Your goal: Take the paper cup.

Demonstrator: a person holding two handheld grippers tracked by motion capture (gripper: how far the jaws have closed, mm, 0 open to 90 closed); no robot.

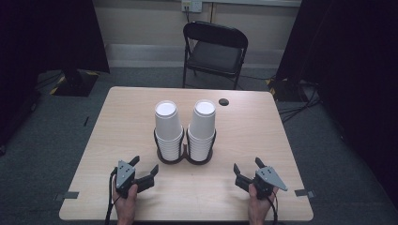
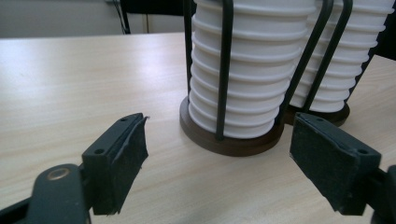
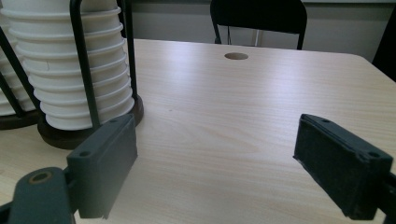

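Two tall stacks of white paper cups, the left stack [image 1: 168, 126] and the right stack [image 1: 202, 124], stand in a dark twin wire holder [image 1: 171, 160] at the table's middle. My left gripper [image 1: 145, 164] rests near the front edge, left of the holder, jaws open and holding nothing. In the left gripper view the nearer stack [image 2: 254, 70] and the holder's round base [image 2: 233, 144] lie just ahead of the left gripper [image 2: 218, 135]. My right gripper [image 1: 246, 163] sits at the front right, open and holding nothing. In the right gripper view a cup stack [image 3: 79, 70] stands ahead to the left of the right gripper [image 3: 215, 126].
The light wooden table [image 1: 263, 136] has a round cable hole [image 1: 223, 101] near its far edge. A black folding chair [image 1: 215, 49] stands beyond the table. Dark curtains hang at both sides. Bare tabletop lies to the right of the holder.
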